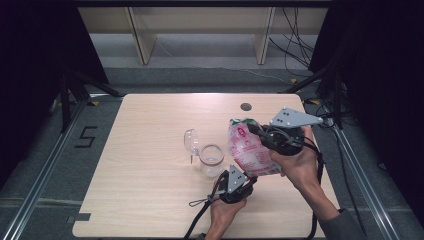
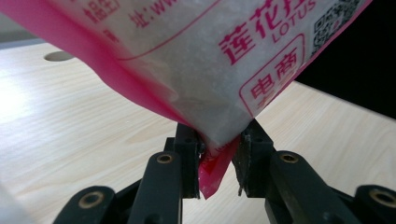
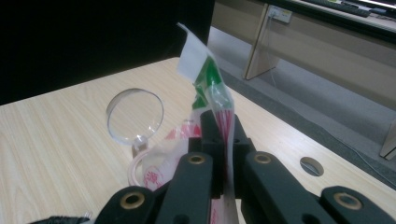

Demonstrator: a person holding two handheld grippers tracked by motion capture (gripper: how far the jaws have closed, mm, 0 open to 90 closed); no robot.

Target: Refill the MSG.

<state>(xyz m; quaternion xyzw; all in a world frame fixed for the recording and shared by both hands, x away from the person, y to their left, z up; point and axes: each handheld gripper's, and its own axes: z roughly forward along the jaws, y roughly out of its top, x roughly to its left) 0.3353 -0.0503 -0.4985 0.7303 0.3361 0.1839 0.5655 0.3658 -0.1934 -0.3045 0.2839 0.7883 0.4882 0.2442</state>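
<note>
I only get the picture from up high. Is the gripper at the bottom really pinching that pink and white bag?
Observer: Yes. In the left gripper view the left gripper pinches the bottom corner of the bag.
Operator: And the other one?
Observer: The right gripper is shut on the thin top edge of the bag, as its own view shows.
Operator: What's the see-through round thing?
Observer: The right gripper view shows a clear round lid propped up on the table, beside the jar.
</note>
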